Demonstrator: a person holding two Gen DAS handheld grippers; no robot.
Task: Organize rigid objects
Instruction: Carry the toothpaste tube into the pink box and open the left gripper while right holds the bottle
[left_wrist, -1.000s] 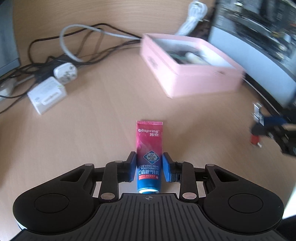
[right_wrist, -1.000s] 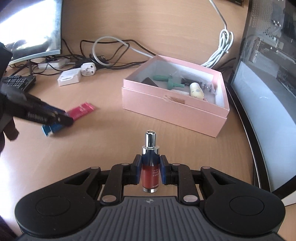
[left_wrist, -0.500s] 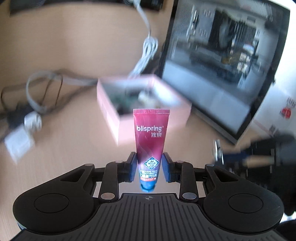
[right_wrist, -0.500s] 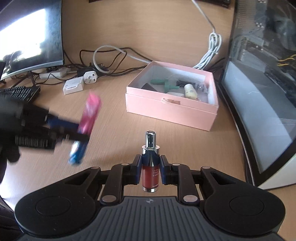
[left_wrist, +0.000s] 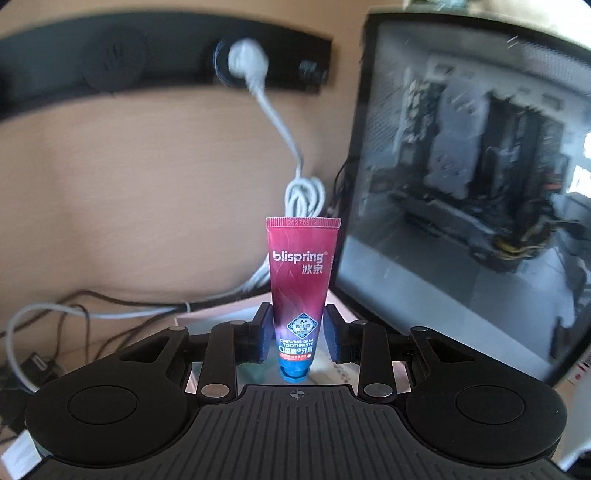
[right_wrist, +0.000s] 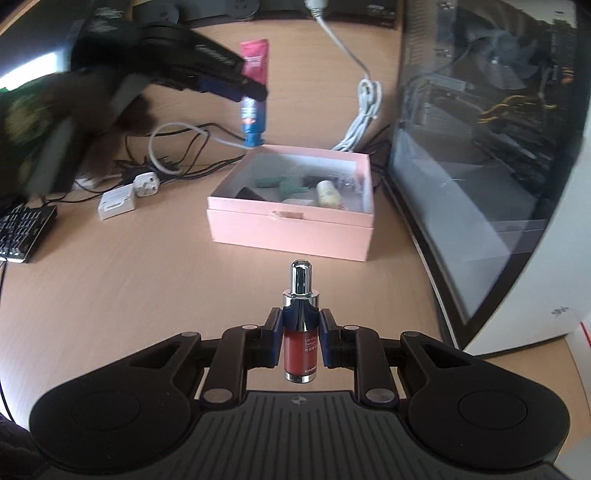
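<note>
While the keyboard (right_wrist: 22, 232) is lying at the far left of the bench (right_wrist: 129, 280), well apart from the pink box (right_wrist: 291, 230), the white adapter (right_wrist: 116, 201) and plug (right_wrist: 146, 183) are resting between the two. Above and left of the pink box, the left hand-held gripper (right_wrist: 255, 90) is pinching the toothpaste tube (right_wrist: 254, 88) near its blue cap, holding it upright in the air, cap down, over the box's rear left corner. In the left wrist view, that left hand-held gripper (left_wrist: 295, 338) is clamping the toothpaste tube (left_wrist: 301, 280) with the box partly hidden beneath. The pink box is sitting open, holding a green item and a small pale bottle. In front of the pink box, the right hand-held gripper (right_wrist: 300, 341) is pinching the red serum bottle (right_wrist: 300, 332), chrome cap pointing toward the box. Right of the pink box, the glass-sided computer case (right_wrist: 480, 166) is standing.
</note>
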